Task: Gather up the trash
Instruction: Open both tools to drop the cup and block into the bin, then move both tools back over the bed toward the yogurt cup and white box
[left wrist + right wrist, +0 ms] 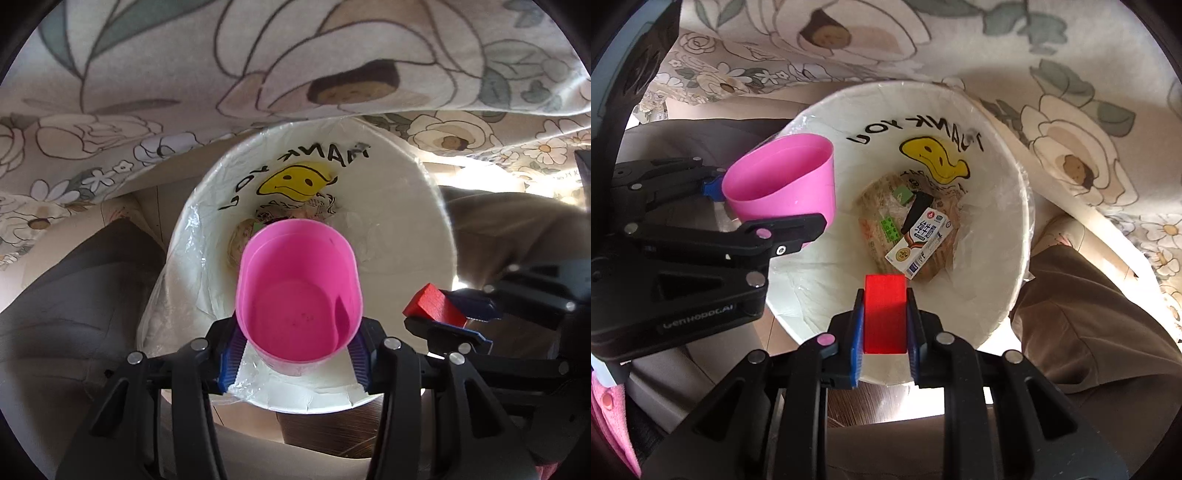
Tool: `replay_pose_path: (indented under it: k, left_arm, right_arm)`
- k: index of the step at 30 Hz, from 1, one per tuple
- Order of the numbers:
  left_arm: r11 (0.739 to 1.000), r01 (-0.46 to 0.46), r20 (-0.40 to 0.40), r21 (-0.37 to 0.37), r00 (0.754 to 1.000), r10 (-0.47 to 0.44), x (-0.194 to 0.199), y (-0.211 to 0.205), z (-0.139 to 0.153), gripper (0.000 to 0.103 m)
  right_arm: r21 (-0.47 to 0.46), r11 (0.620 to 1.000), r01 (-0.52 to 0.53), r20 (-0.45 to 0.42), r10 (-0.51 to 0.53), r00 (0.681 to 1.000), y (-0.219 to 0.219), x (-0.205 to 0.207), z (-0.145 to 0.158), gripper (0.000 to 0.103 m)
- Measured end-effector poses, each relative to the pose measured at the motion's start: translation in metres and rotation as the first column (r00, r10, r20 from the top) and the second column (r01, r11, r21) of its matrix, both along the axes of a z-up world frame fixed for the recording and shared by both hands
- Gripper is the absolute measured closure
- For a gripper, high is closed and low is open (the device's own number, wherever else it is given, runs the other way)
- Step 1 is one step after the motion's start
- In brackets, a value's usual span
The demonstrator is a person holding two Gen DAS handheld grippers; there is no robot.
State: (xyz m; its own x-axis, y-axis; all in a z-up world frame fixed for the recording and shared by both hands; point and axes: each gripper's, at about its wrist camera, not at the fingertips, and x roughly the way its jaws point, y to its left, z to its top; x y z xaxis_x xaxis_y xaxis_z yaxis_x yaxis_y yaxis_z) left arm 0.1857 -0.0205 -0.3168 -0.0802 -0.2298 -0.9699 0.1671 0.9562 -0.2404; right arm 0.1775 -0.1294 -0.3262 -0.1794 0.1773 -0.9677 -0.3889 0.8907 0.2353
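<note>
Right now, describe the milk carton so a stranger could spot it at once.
Find the white bin lined with a smiley-face bag, under both grippers. At its bottom, on brown paper packaging, lies the milk carton. It is the only white box with blue print, beside small green blocks.

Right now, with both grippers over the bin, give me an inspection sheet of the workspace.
Surface: floor, mostly hidden beneath the bin.
Job's things: round white bin lined with a smiley-print plastic bag; pink plastic cup; red rectangular block.
Clutter: in the bin, a white milk carton, green toy brick, brown printed wrapper.
Grippers: left gripper clamps the cup; right gripper clamps the block; both over the bin mouth.
Cables: nothing seen.
Surroundings: floral fabric draped behind the bin; brown cloth at the side.
</note>
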Motion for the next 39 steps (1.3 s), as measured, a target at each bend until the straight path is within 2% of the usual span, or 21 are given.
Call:
replay_pose_path:
  k: [7, 12, 13, 14, 15, 16, 34, 39]
  left_arm:
    - [0.999, -0.030, -0.084, -0.034, 0.996, 0.027, 0.004, 0.002, -0.023, 0.052]
    - [0.998, -0.044, -0.108, -0.035, 0.993, 0.040, 0.006, 0.002, -0.030, 0.052]
    - [0.999, -0.041, -0.112, -0.031, 0.993, 0.037, 0.006, 0.001, -0.031, 0.051]
    - [0.999, -0.041, -0.117, -0.024, 0.992, 0.038, 0.005, 0.001, -0.033, 0.049]
    - [0.999, -0.042, -0.117, -0.013, 0.992, 0.040, 0.008, -0.001, -0.036, 0.043]
    - [0.999, -0.039, -0.113, -0.005, 0.993, 0.038, 0.008, -0.002, -0.037, 0.042]
    - [1.000, -0.019, -0.117, 0.004, 0.993, 0.019, 0.007, -0.001, -0.035, 0.041]
    - [1.000, -0.004, -0.102, 0.003, 0.995, 0.004, 0.003, -0.001, -0.026, 0.041]
  right_arm:
    - [0.031, 0.998, 0.054, -0.114, -0.050, 0.992, 0.003, 0.005, -0.031, 0.082]
    - [0.021, 0.998, 0.062, -0.161, -0.058, 0.985, 0.004, 0.004, -0.043, 0.080]
    - [0.011, 0.998, 0.067, -0.168, -0.064, 0.984, 0.004, 0.004, -0.045, 0.070]
    - [-0.003, 0.997, 0.073, -0.172, -0.073, 0.982, 0.004, 0.005, -0.047, 0.052]
    - [-0.016, 0.996, 0.084, -0.169, -0.085, 0.982, 0.003, 0.005, -0.048, 0.045]
    - [-0.021, 0.995, 0.096, -0.165, -0.098, 0.981, 0.001, 0.006, -0.050, 0.042]
    - [-0.003, 0.997, 0.082, -0.152, -0.081, 0.985, -0.001, 0.005, -0.043, 0.042]
    - [-0.003, 0.998, 0.062, -0.136, -0.062, 0.989, 0.001, -0.002, -0.039, 0.042]
